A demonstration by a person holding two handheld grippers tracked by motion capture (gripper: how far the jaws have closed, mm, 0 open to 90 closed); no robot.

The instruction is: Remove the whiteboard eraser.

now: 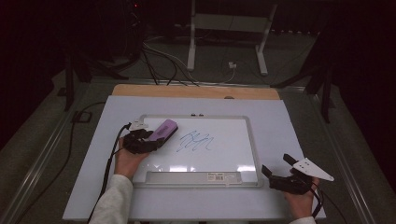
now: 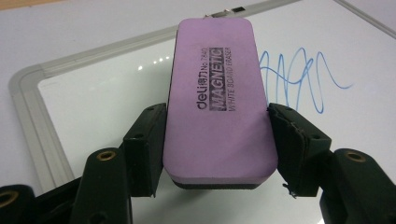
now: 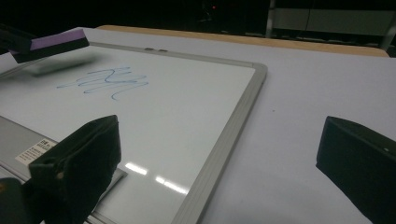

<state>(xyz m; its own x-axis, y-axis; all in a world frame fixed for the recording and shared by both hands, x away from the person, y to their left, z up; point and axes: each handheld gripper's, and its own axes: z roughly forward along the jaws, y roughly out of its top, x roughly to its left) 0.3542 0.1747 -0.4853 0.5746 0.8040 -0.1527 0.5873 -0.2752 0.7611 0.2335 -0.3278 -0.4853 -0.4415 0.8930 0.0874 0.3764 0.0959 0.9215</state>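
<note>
L gripper (image 1: 148,140) is clamped on the purple eraser (image 1: 163,130), 1 pad on each long side of it near its rear end; most of the eraser juts out ahead of the jaws. In the left gripper view the eraser (image 2: 217,100) shows its printed top ("MAGNETIC WHITE BOARD ERASER") and a dark felt layer at the bottom edge, w/ both pads (image 2: 145,144) pressed to its sides. The right gripper view shows the eraser (image 3: 51,44) held a bit above the whiteboard (image 3: 219,126), w/ its shadow on the surface below.

Blue scribble (image 1: 196,142) lies just ahead & to the right of the eraser's front end, not touching it; in the left gripper view the scribble (image 2: 303,77) sits right beside the eraser's right edge.

R gripper (image 1: 280,175) has its 2 jaws spread wide, nothing between them. It sits over the white table sheet (image 1: 280,116), just off the whiteboard's (image 1: 154,163) near right corner, well apart from eraser & scribble. The board's frame runs ahead of its jaws in the right gripper view.
</note>
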